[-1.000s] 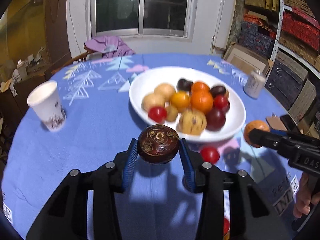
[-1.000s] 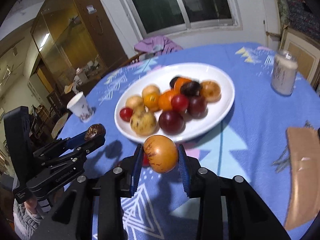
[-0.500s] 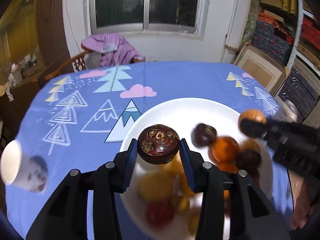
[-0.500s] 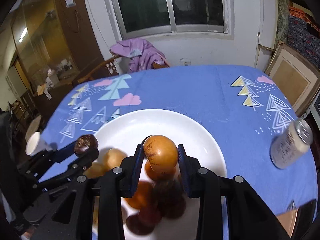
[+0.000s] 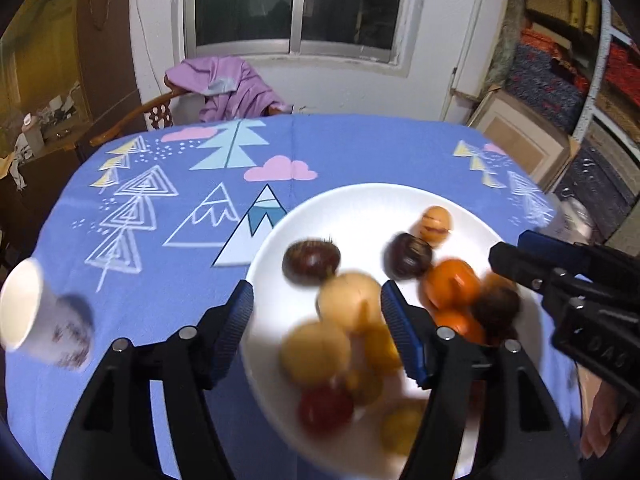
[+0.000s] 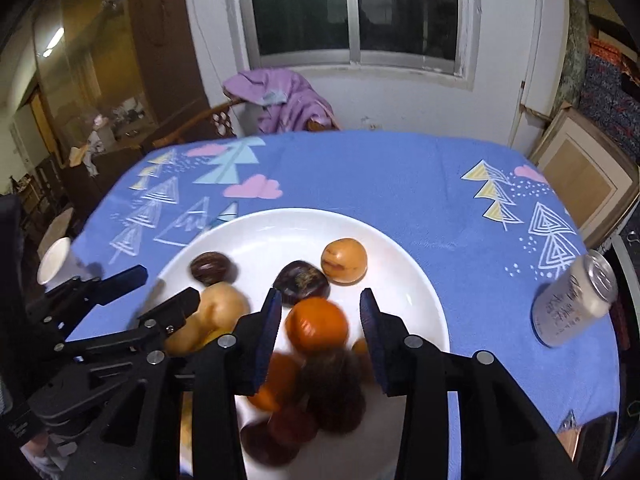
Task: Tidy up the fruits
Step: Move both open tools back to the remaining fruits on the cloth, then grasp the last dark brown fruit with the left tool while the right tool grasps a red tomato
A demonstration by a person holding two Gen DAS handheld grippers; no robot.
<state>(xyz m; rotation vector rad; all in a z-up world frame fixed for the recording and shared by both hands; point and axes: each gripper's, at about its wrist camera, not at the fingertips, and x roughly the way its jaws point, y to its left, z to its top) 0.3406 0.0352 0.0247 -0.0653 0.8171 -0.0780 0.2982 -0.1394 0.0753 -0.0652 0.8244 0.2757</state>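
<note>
**Readable marks: almost none**

We make out one piece of lettering: raised characters on the body of the right gripper (image 5: pixel 520 258), near the right edge of the left wrist view, reading roughly "DAS", partly cut off. Print on the can (image 6: pixel 572 300) and the paper cup (image 5: pixel 44 320) is too blurred to read.

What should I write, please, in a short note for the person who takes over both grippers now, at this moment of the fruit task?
Left gripper: open, jaws have just been opening, nothing held; it hangs above the white plate.
Right gripper: open, jaws have just been opening, nothing gripped; also above the plate.
Fruits: the dark brown fruit and the tan-orange fruit now lie on the plate's far part, beside the fruit pile.
Done: both carried fruits are released onto the plate.
Left: these views show no fruit off the plate; look over the tablecloth nearer you for strays. The can and paper cup stand apart.
</note>
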